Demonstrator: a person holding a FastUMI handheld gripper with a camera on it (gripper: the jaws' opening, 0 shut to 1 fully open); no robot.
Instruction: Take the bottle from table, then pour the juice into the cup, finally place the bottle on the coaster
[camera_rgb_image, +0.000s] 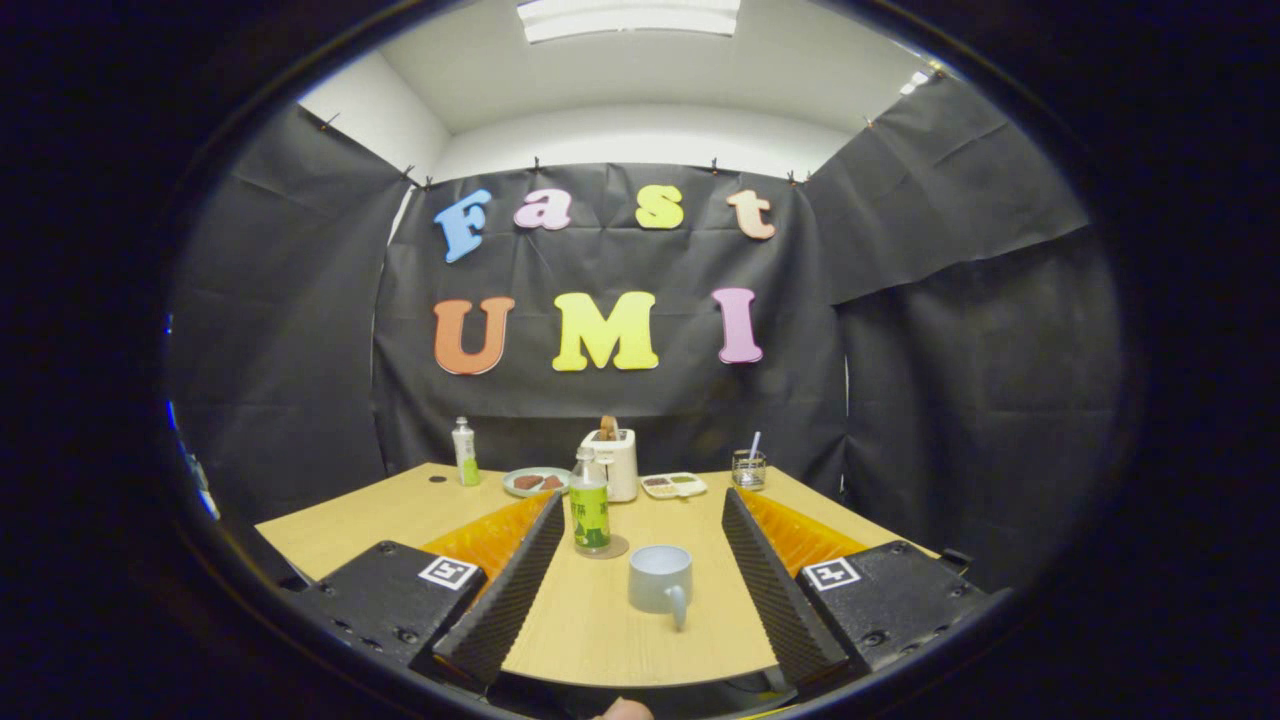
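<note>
Two bottles on the table (400, 515): one green-labelled bottle (589, 510) standing on the single round coaster (612, 548), and a second smaller bottle (464, 453) further back near the wall. One cup (661, 579), one toaster (616, 462), one plate (535, 482) with food, one divided tray (673, 485), one glass (748, 468) holding one straw. One gripper (640, 520), two fingers spread wide apart, nothing between them gripped.

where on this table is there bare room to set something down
Bare wood lies between the open hand-held gripper fingers, nearer than the cup, and on the table's left side. The far edge is crowded: plate, toaster, tray.
</note>
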